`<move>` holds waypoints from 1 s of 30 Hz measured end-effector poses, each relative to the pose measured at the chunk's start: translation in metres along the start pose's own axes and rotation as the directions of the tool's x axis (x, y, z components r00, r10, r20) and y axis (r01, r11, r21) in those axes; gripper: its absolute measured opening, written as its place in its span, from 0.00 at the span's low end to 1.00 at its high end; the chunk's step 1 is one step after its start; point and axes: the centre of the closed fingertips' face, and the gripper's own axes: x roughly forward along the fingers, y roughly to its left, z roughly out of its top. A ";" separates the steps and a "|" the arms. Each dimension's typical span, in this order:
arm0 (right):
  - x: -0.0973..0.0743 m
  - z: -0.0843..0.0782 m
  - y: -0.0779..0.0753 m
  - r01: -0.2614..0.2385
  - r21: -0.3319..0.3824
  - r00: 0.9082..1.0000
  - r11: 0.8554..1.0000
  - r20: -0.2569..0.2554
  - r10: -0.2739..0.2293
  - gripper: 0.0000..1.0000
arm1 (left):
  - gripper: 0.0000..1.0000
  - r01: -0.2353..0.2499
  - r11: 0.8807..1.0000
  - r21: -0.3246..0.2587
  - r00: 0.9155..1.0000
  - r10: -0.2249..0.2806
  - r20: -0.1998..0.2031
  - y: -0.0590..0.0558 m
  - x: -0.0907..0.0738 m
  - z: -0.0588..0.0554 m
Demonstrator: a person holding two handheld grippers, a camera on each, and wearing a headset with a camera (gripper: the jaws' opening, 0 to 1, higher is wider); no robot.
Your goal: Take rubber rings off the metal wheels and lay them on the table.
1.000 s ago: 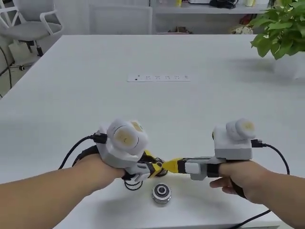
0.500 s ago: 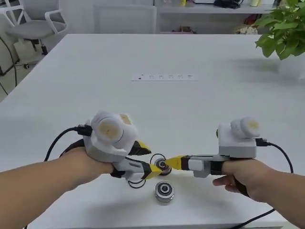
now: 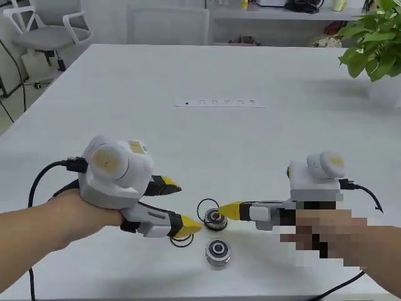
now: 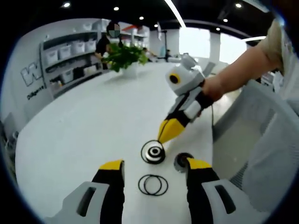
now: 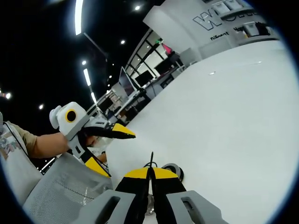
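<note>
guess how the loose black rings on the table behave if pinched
Probably floppy and very light: the rings are thin loops lying flat on the table. Flat like that, they shouldn't roll but may be hard to nip.

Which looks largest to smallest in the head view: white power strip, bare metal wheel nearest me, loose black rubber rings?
1. white power strip
2. bare metal wheel and loose black rubber rings: about alike, rings partly hidden

This looks like an open-plan office or lab workspace. A broad white counter (image 3: 263, 144) has a flush strip of power sockets (image 3: 219, 102) set into it. A grey swivel office chair (image 3: 39, 36) stands beyond it. There is a leafy green potted plant (image 3: 373, 37), wall shelves of white storage bins (image 4: 70, 51), large wall lettering (image 5: 205, 21) and strip ceiling lights (image 5: 80, 14).
</note>
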 end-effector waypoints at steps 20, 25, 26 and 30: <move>0.023 0.002 0.019 -0.047 -0.016 0.998 0.999 -0.049 0.046 0.00 | 0.74 -0.036 0.999 -0.032 0.999 0.037 0.030 0.001 -0.036 -0.009; 0.030 -0.004 0.020 -0.044 -0.023 0.996 0.999 -0.085 0.042 0.00 | 0.75 -0.047 0.998 -0.043 0.998 0.049 0.028 0.003 -0.041 -0.012; 0.031 -0.005 0.020 -0.044 -0.024 0.995 0.999 -0.089 0.041 0.00 | 0.75 -0.048 0.998 -0.043 0.998 0.049 0.027 0.003 -0.041 -0.012; 0.035 -0.006 0.021 -0.044 -0.026 0.994 0.999 -0.104 0.041 0.00 | 0.75 -0.055 0.997 -0.046 0.998 0.056 0.027 0.003 -0.044 -0.013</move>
